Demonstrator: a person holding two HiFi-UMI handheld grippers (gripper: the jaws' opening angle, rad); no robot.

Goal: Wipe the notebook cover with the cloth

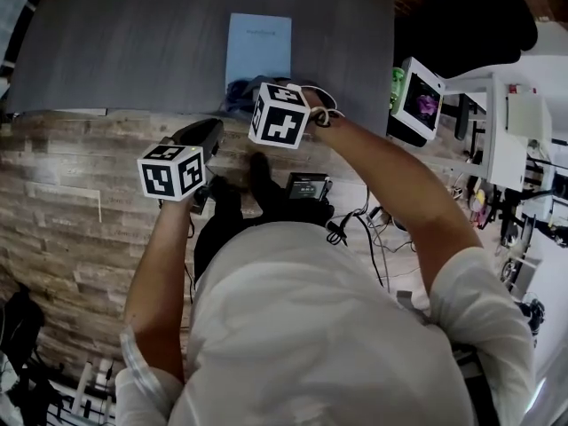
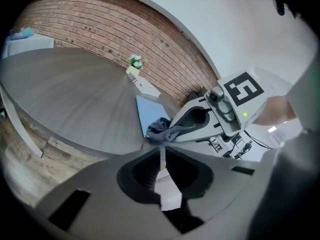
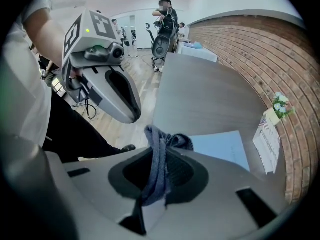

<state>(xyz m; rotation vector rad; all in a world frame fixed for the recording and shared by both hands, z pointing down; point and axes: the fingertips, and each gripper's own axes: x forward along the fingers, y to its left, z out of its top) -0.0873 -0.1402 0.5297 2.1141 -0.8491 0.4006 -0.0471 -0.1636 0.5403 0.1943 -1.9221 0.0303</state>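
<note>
Right gripper [image 3: 160, 156] jaws clenched on the cloth [image 3: 156, 136], notebook [image 3: 220, 146] just beyond them; left gripper [image 2: 161, 156] jaws pressed together, empty. Wiping seemingly not yet begun.

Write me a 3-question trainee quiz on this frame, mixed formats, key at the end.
1. True or false: the notebook lies closed on the grey table.
2. What is between the jaws of the right gripper? A) the notebook B) the cloth C) nothing
3. Fill in: the jaws of the left gripper are ___, with nothing between them.

Key: 1 true; 2 B; 3 shut.
</note>
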